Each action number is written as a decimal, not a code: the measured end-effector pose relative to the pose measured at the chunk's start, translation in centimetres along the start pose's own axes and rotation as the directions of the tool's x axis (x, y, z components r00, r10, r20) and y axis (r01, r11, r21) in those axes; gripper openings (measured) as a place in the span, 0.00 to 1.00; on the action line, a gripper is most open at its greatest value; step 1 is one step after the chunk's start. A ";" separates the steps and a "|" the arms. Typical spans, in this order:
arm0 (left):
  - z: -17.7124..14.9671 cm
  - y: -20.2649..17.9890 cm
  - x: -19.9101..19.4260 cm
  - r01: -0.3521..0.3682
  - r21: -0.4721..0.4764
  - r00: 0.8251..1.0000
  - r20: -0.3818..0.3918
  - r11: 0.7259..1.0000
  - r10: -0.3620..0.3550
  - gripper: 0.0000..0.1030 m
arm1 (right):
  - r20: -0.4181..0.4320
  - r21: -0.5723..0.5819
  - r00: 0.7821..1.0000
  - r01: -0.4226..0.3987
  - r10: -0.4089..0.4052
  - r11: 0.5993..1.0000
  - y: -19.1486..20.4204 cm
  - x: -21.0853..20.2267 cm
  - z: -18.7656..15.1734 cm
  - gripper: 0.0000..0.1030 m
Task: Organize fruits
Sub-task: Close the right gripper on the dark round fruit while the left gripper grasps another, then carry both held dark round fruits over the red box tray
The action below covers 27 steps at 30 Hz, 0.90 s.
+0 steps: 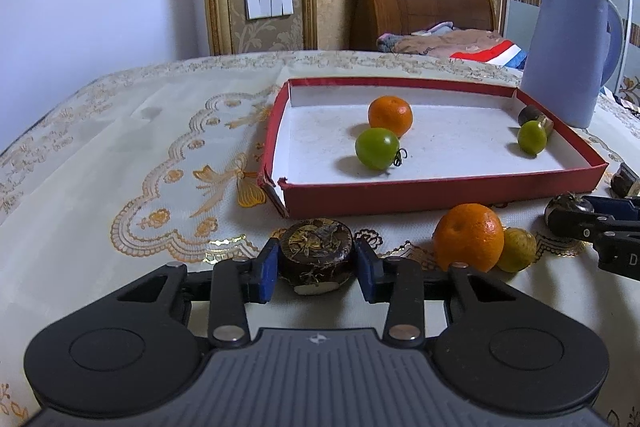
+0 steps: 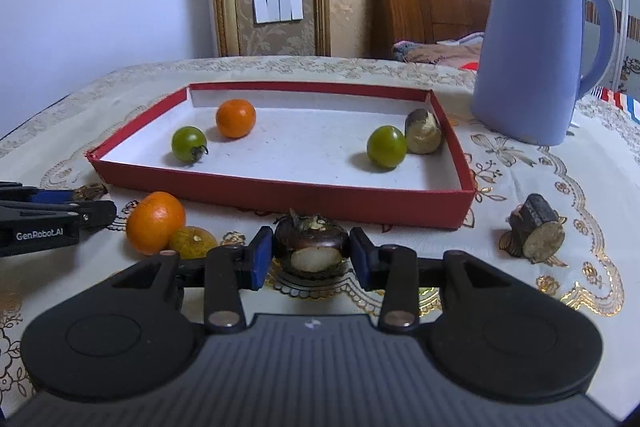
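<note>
Our left claw (image 1: 316, 267) is clamped on a dark, flat-topped water chestnut (image 1: 316, 259) resting on the counter (image 1: 120, 155) just before the near wall of the red tray (image 1: 440, 193). Our right claw (image 2: 308, 257) grips another chestnut (image 2: 312, 247), its white peeled patch facing us. In the tray lie an orange (image 1: 390, 115), two green tomatoes (image 1: 377, 148) and a dark cut piece (image 2: 423, 137). A blue jug (image 2: 528, 47) stands past the tray's far right corner.

Black grippers, blue-padded fingers (image 1: 267, 267)
</note>
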<state>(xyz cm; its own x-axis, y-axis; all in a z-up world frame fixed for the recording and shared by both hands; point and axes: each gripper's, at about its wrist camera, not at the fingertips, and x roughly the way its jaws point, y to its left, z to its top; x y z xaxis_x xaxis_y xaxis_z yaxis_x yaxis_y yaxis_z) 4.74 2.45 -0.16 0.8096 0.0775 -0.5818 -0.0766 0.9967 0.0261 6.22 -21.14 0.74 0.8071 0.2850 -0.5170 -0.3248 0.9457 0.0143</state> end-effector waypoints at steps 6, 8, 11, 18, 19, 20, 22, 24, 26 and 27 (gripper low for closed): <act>0.1 0.0 -0.6 0.009 0.003 0.999 0.032 1.000 -0.009 0.37 | 0.030 0.013 0.999 -0.011 0.011 1.000 -0.1 -0.8 0.0 0.37; 0.1 0.1 -0.9 0.007 0.002 0.999 0.046 1.000 -0.007 0.37 | 0.046 0.013 0.999 -0.011 0.010 1.000 -0.1 -1.1 -0.1 0.37; 0.1 0.3 -1.3 0.014 -0.011 0.998 0.063 1.000 -0.014 0.37 | 0.063 0.005 0.998 -0.005 0.005 1.000 0.0 -1.5 -0.1 0.37; 0.1 0.4 -1.7 0.035 -0.021 0.995 0.090 0.999 -0.033 0.37 | 0.103 0.009 0.995 0.000 -0.001 1.000 -0.1 -2.3 -0.2 0.37; 0.2 0.4 -1.8 0.035 -0.022 0.995 0.098 0.999 -0.032 0.37 | 0.110 0.009 0.994 0.001 -0.002 1.000 -0.1 -2.4 -0.3 0.37; 0.2 0.4 -2.0 0.035 -0.023 0.993 0.110 0.999 -0.032 0.37 | 0.114 0.007 0.993 0.001 -0.002 1.000 -0.1 -2.5 -0.2 0.37; 0.2 0.4 -2.4 0.044 -0.021 0.990 0.138 0.999 -0.041 0.37 | 0.122 0.005 0.992 0.005 -0.005 1.000 0.0 -2.6 -0.2 0.37; 0.1 0.2 -2.7 0.048 -0.012 0.986 0.158 0.999 -0.045 0.37 | 0.128 0.004 0.992 0.008 -0.008 1.000 0.0 -2.7 -0.2 0.37; 0.1 0.1 -2.8 0.040 -0.006 0.986 0.161 0.999 -0.039 0.37 | 0.126 0.004 0.992 0.006 -0.007 1.000 -0.1 -2.7 -0.3 0.37; 0.1 0.2 -2.7 0.047 -0.007 0.988 0.147 0.999 -0.046 0.37 | 0.129 0.006 0.992 0.007 -0.008 1.000 -0.1 -2.7 -0.3 0.37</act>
<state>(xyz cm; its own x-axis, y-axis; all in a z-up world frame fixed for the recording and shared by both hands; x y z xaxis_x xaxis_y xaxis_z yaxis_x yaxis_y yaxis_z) 2.64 2.45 1.48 0.8890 0.0346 -0.4565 -0.0424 0.9991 -0.0068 3.90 -22.02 1.88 0.8665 0.2952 -0.4025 -0.3161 0.9486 0.0154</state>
